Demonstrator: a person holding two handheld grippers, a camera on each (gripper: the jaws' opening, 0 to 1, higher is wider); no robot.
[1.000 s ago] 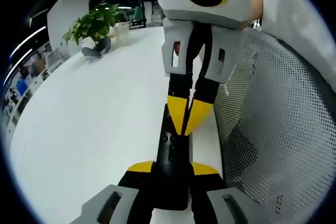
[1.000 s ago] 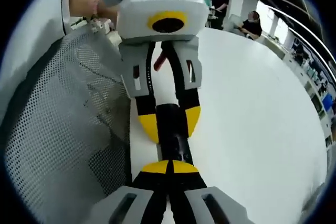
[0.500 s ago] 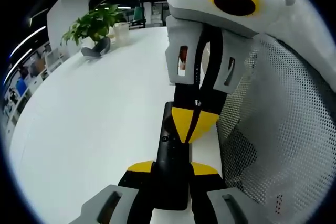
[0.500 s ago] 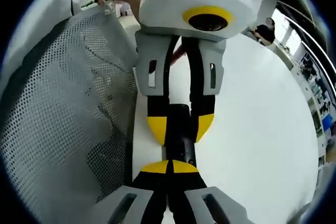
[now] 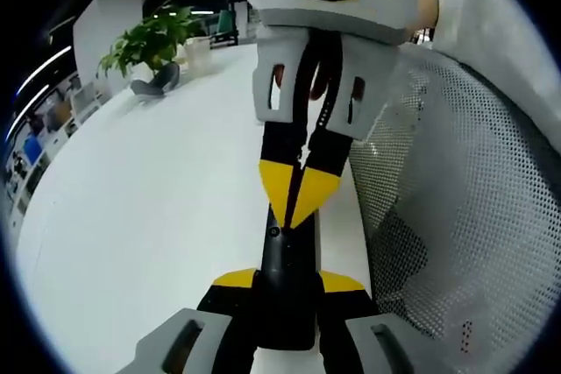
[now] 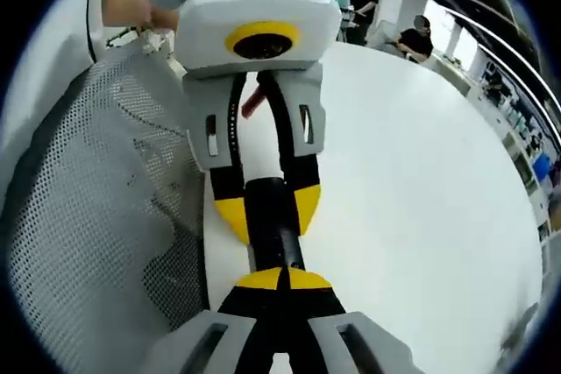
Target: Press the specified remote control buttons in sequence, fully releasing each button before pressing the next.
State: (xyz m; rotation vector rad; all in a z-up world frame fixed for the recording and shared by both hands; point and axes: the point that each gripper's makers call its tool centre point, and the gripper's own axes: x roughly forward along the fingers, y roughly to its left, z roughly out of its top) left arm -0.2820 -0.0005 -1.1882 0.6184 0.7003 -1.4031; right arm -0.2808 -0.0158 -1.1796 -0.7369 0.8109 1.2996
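Observation:
A black remote control [image 5: 282,256] lies lengthwise between the yellow-tipped jaws of my left gripper [image 5: 287,282], which is shut on its sides. My right gripper [image 5: 294,194] comes in from above with its yellow tips shut together, pointing down onto the remote's button face near a small round button [image 5: 274,232]. I cannot tell whether it touches. In the right gripper view, my right gripper [image 6: 282,279] is shut at the remote's [image 6: 273,238] near end. Beyond it the left gripper [image 6: 269,212] clamps the remote.
A white table [image 5: 149,181] spreads to the left, with a potted plant [image 5: 153,41] and a cup [image 5: 197,52] at its far end. A grey mesh chair back [image 5: 456,216] stands close beside the grippers. People [image 6: 421,37] sit far off.
The right gripper's shut tips have shifted to the left and slightly further along the remote. The left gripper keeps its hold on the remote.

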